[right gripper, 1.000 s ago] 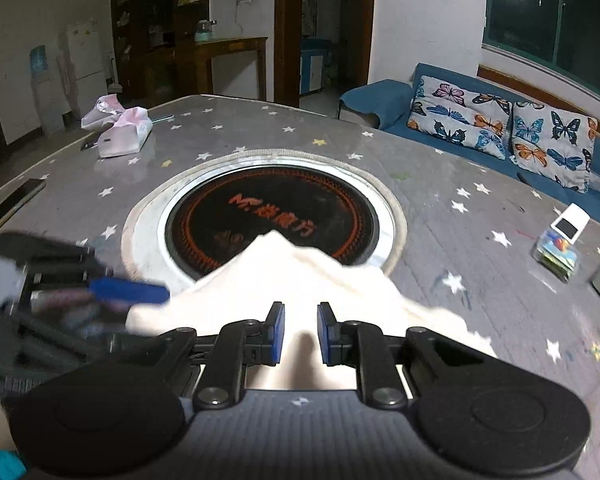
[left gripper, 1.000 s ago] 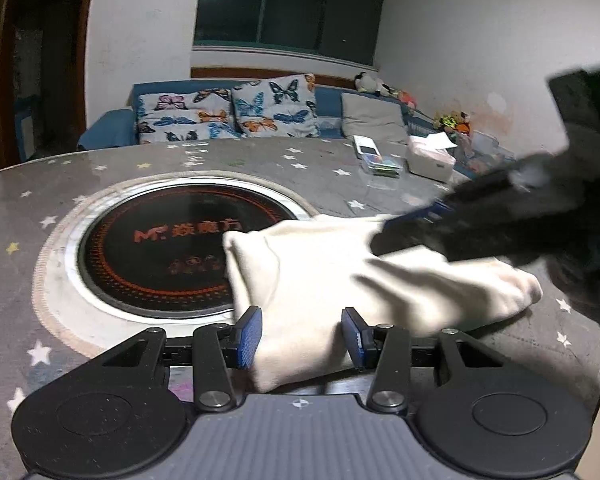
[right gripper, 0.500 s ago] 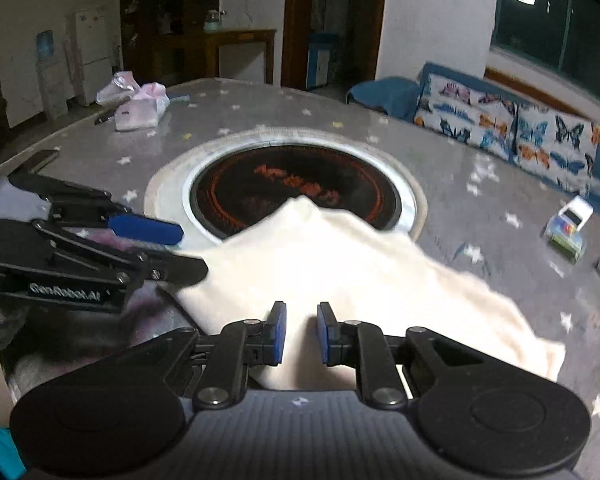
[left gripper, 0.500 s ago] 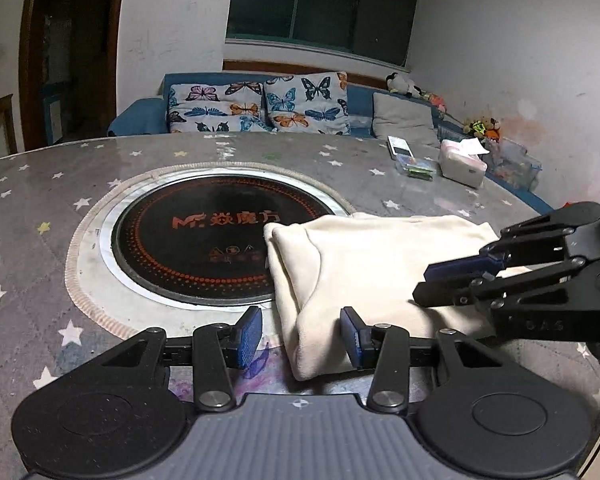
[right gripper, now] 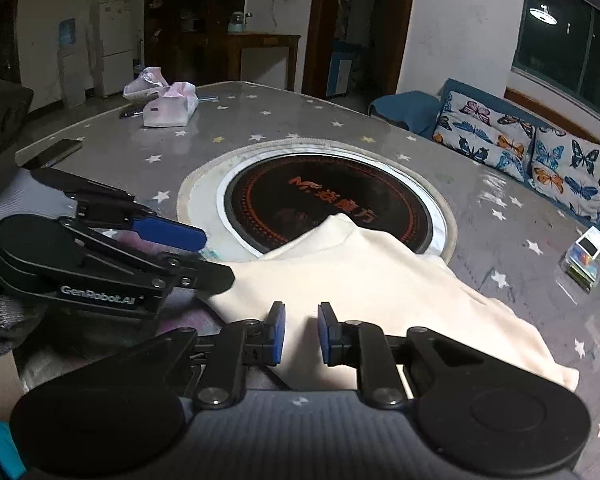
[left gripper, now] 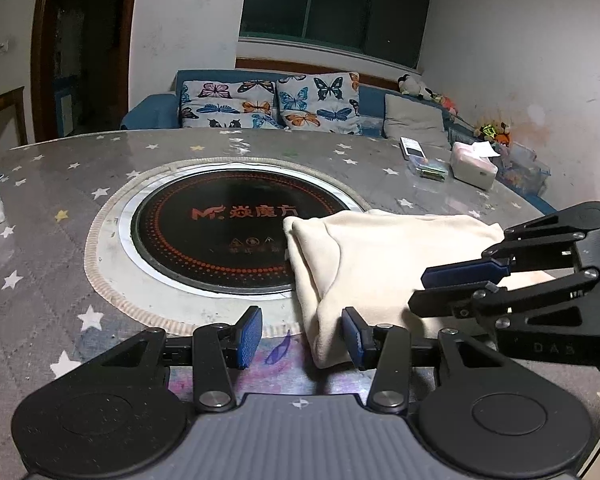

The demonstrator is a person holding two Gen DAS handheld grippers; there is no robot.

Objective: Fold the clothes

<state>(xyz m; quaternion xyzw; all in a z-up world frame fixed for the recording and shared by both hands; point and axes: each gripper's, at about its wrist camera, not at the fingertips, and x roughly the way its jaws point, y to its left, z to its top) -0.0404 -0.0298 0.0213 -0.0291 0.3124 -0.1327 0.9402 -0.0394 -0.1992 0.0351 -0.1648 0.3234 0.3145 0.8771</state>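
While the cream garment (left gripper: 384, 256) lies folded on the bench (left gripper: 52, 208), near-right of the round hob, the left gripper (left gripper: 302, 336) is held released, its near-left corner between the jaws. Right gripper (right gripper: 301, 332): jaws narrow, cloth between, grip can't be told. Corners should be aligned & smoothed w/o dragging. "GenRobot.AI" is read on the gripper; hob writing (left gripper: 244, 213) is partly legible.

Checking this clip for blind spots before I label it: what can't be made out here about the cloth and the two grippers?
- Cream garment: its near edge, both views, hidden behind the gripper bodies.
- Right gripper: whether its pads pinch the fabric; right wrist view shows a gap, contact unclear.
- Left gripper: open, cloth corner between the pads; touch unclear.
- Garment type: folded, unreadable.
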